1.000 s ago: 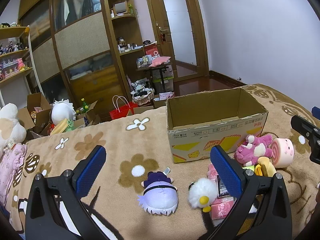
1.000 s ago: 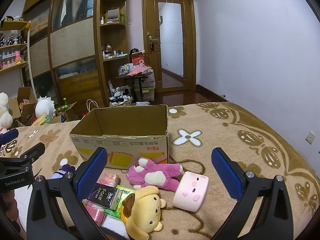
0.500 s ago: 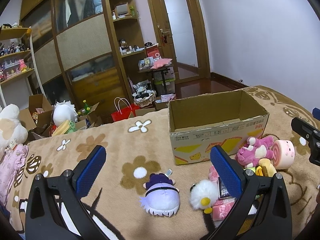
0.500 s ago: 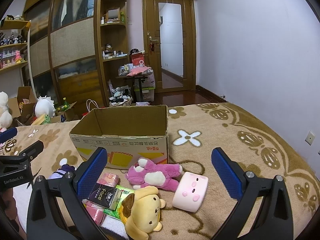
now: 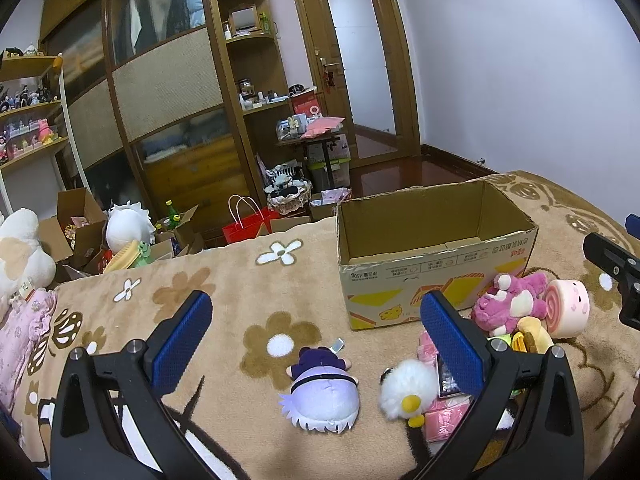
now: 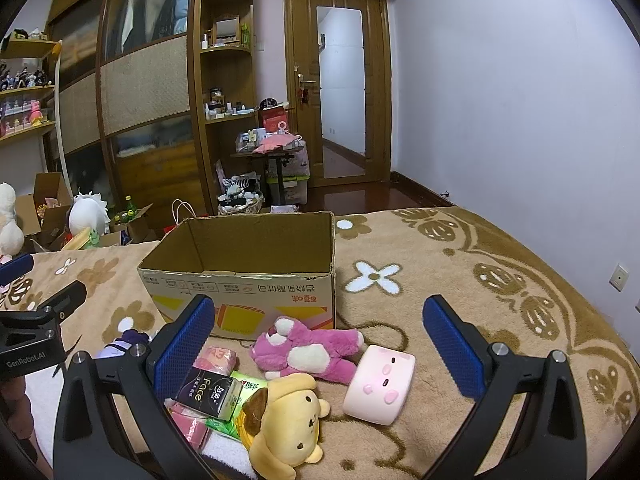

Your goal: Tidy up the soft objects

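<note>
An open, empty cardboard box (image 5: 436, 256) (image 6: 240, 284) stands on the flowered blanket. In front of it lie a magenta bear plush (image 6: 308, 350) (image 5: 508, 304), a pink roll-shaped pig cushion (image 6: 380, 384) (image 5: 566, 308), a yellow dog plush (image 6: 288, 420), a purple-haired doll (image 5: 320, 392), a white fluffy chick (image 5: 404, 392) and tissue packs (image 6: 210, 392). My left gripper (image 5: 320, 344) is open and empty above the doll. My right gripper (image 6: 320, 348) is open and empty above the bear and the pig cushion.
The brown blanket (image 6: 460, 264) covers the bed. Past its far edge are a wooden wardrobe (image 5: 168, 100), a cluttered small table (image 6: 276, 148), cardboard boxes with toys (image 5: 80, 232), a red bag (image 5: 248, 228) and a door (image 6: 340, 92). A wall stands on the right.
The left gripper view has shifted slightly, so the box and toys sit a little farther right. The right gripper has hardly moved. Both stay open.
</note>
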Demonstrator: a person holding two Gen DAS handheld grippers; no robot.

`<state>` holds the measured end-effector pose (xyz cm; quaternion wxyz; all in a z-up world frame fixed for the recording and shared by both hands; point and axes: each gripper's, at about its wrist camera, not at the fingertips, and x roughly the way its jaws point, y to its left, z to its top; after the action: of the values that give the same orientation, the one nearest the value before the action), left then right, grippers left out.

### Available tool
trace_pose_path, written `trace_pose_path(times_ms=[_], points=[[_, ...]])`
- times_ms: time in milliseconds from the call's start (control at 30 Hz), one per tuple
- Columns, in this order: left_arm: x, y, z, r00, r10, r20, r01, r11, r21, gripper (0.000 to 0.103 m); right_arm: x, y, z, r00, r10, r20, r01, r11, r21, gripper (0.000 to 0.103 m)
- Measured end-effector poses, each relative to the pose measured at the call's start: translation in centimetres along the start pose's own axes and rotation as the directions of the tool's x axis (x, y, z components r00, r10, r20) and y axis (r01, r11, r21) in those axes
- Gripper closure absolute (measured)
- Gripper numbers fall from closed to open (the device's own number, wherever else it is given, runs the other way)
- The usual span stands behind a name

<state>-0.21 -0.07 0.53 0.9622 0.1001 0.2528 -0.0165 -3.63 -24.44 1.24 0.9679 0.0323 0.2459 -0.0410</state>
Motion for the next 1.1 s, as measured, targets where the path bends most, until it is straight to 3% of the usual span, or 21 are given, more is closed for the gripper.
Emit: trace_pose_path(times_ms=[1100], points=[[0.04, 0.02, -0.19, 1.0, 0.006, 0.002, -0.006, 1.0, 0.004, 0.0, -0.14, 0.2, -0.07, 1.0, -0.004, 0.003, 0.004, 1.0, -0.004, 0.0]])
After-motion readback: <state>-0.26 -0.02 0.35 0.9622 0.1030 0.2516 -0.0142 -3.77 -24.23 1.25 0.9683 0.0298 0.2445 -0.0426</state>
